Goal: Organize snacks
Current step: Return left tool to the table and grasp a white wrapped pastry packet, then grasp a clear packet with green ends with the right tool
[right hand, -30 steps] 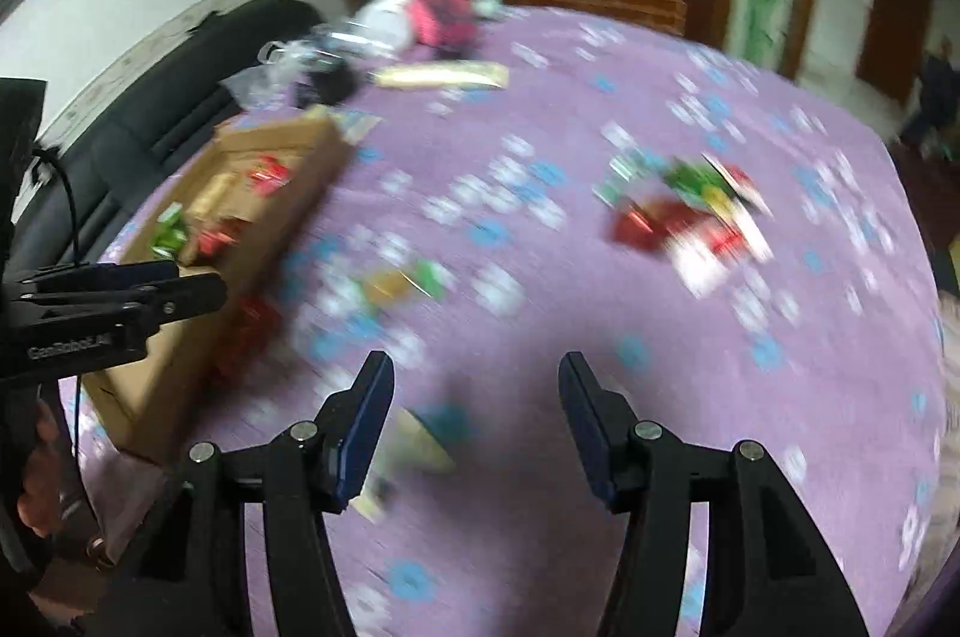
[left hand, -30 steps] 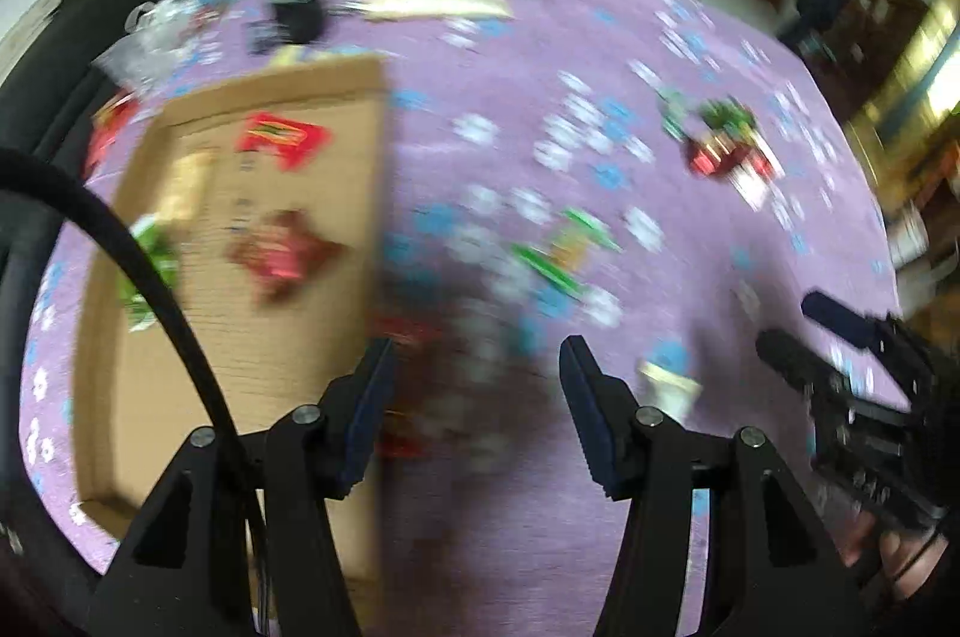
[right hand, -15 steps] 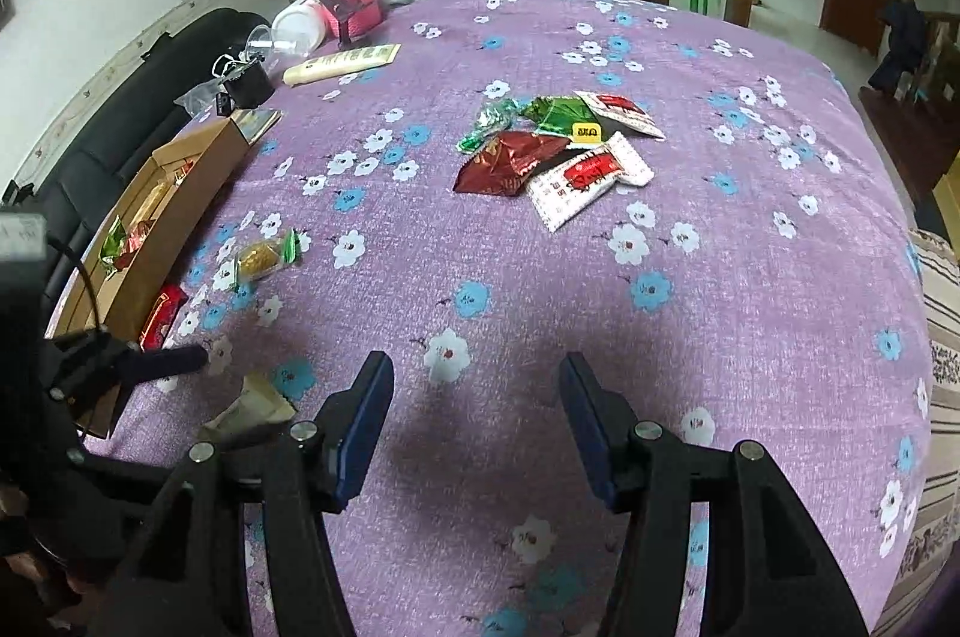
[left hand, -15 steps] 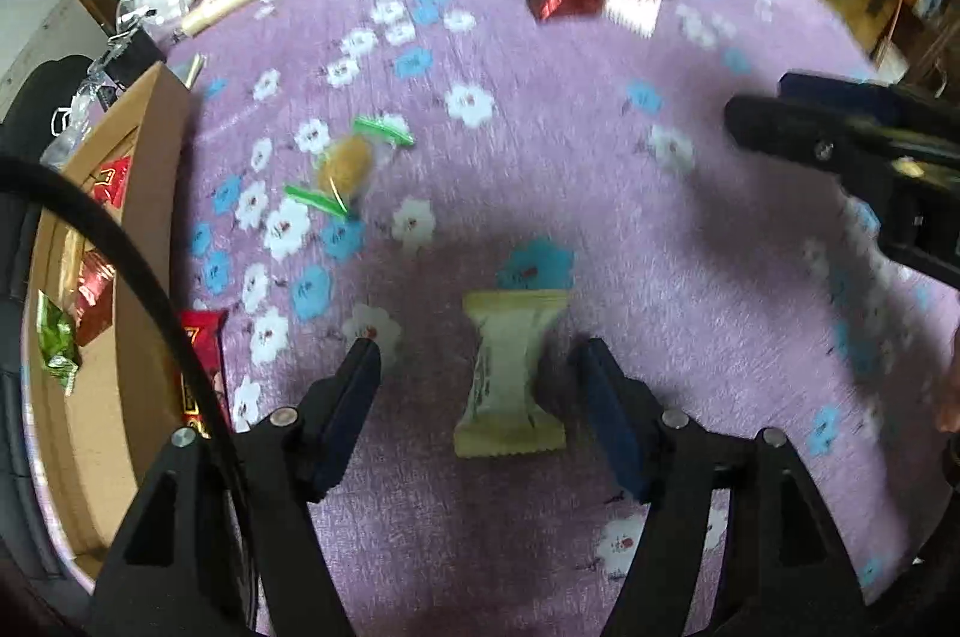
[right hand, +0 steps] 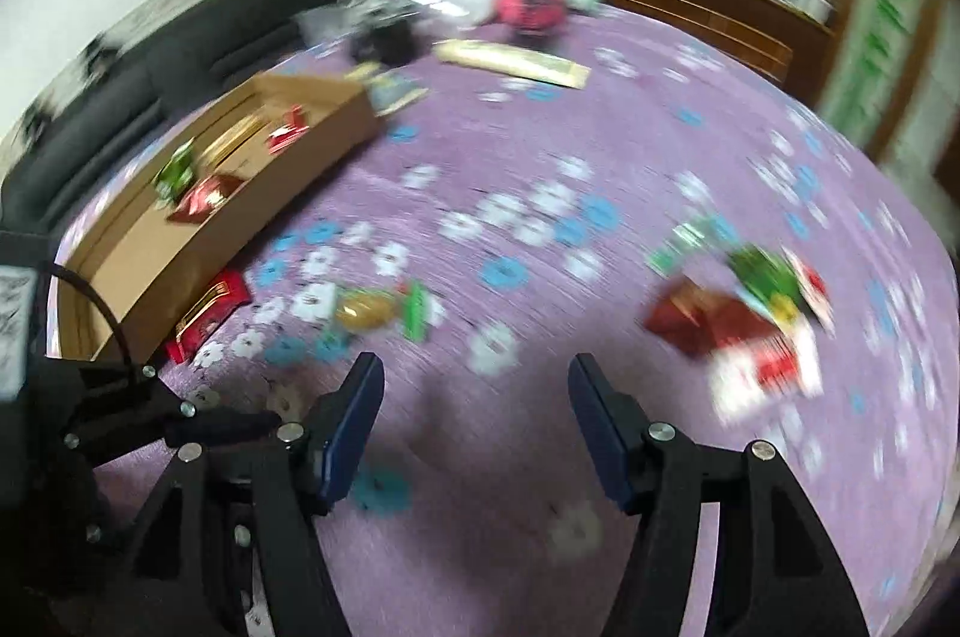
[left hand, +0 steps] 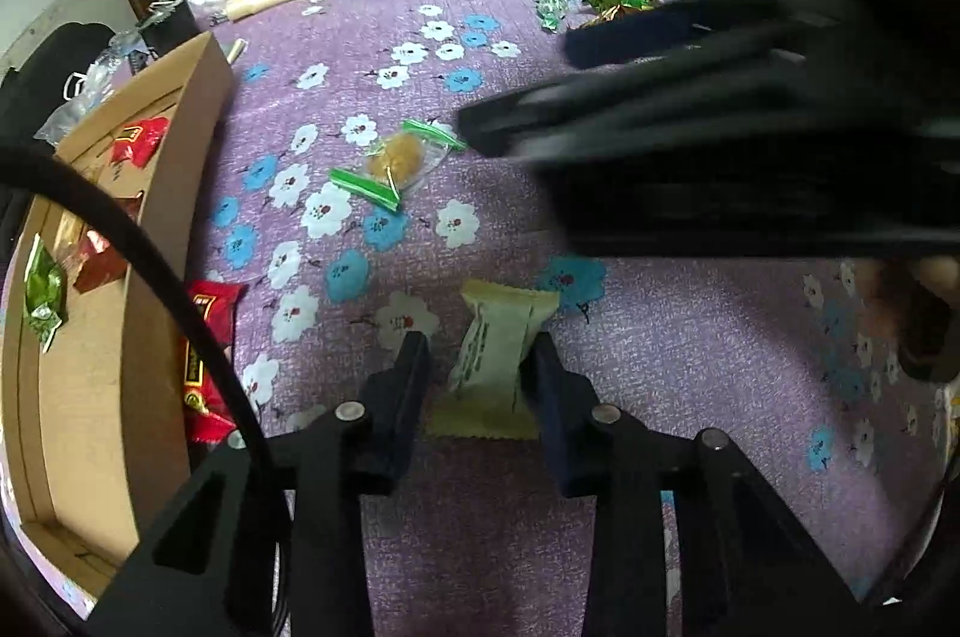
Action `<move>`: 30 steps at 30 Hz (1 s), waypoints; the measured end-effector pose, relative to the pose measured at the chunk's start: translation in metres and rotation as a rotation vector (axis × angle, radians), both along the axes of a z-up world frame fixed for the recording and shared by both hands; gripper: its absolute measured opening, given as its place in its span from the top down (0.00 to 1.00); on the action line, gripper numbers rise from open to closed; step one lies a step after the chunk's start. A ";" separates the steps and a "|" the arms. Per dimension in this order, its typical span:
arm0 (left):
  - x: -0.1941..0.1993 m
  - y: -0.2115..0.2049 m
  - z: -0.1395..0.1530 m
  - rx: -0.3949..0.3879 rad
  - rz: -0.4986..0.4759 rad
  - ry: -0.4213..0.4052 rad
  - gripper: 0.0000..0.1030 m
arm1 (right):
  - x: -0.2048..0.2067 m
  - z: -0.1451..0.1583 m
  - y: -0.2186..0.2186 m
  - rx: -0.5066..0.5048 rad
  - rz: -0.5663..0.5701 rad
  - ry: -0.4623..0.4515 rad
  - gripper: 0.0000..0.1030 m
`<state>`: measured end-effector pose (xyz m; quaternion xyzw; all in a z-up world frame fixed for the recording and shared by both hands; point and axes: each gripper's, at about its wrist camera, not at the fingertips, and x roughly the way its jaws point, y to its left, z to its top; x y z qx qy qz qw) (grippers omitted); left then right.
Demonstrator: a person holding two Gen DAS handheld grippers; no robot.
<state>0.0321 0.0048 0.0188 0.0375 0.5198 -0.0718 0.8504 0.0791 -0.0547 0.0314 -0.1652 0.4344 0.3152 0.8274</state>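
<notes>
Left gripper is pointing steeply down at the purple floral cloth, jaws narrow and closing around the cream snack packet; the packet is sitting between the pads, the 3 o'clock pad looks touching or nearly so, and there is a visible gap on the 9 o'clock side, so not clamped yet as far as I can tell. Risk 1: pads are landing on the crimped lower half only, so the wrapper is likely crumpling or slipping out on lift. Risk 2: fingertips are sitting close to the cloth, so closing could pinch fabric and drag it. Right gripper is standing half wide with jaws opening, nothing between them, hovering over bare cloth; its view is blurred. In the left view its black body is crossing at 2 o'clock, near the wrapped yellow candy, so a collision between the 2 tools is a possibility. Cardboard box is lying at 9 o'clock with several snacks inside; the red packet lying against its outer wall could get knocked during the carry. Snack pile is waiting at 3 o'clock in the right view.
</notes>
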 end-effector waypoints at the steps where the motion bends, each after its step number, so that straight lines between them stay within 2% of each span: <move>1: -0.001 -0.003 0.000 0.004 0.001 -0.004 0.65 | 0.003 -0.003 0.008 -0.016 0.020 -0.001 0.38; 4: -0.001 -0.002 0.001 -0.005 0.007 0.000 0.65 | 0.008 -0.007 0.022 -0.060 0.061 -0.034 0.34; 6: 0.000 0.000 0.001 -0.013 0.011 0.006 0.65 | 0.009 -0.007 0.030 -0.070 0.115 -0.049 0.21; 7: 0.000 0.000 0.001 -0.018 0.016 0.006 0.65 | 0.008 -0.008 0.035 -0.090 0.147 -0.069 0.21; 14: 0.000 0.002 0.001 -0.041 0.024 0.020 0.64 | 0.011 -0.023 0.064 -0.127 0.294 -0.051 0.22; 16: 0.000 0.004 0.002 -0.058 0.030 0.026 0.64 | 0.013 -0.029 0.066 -0.149 0.301 -0.041 0.23; 17: 0.001 0.005 0.002 -0.064 0.032 0.029 0.64 | 0.015 -0.032 0.065 -0.168 0.294 -0.041 0.28; 21: -0.001 0.007 0.003 -0.083 0.032 0.035 0.61 | 0.023 -0.033 0.054 -0.109 0.243 0.020 0.54; 30: -0.002 -0.001 0.002 -0.085 0.015 0.050 0.48 | 0.025 -0.029 0.014 -0.025 0.075 0.057 0.57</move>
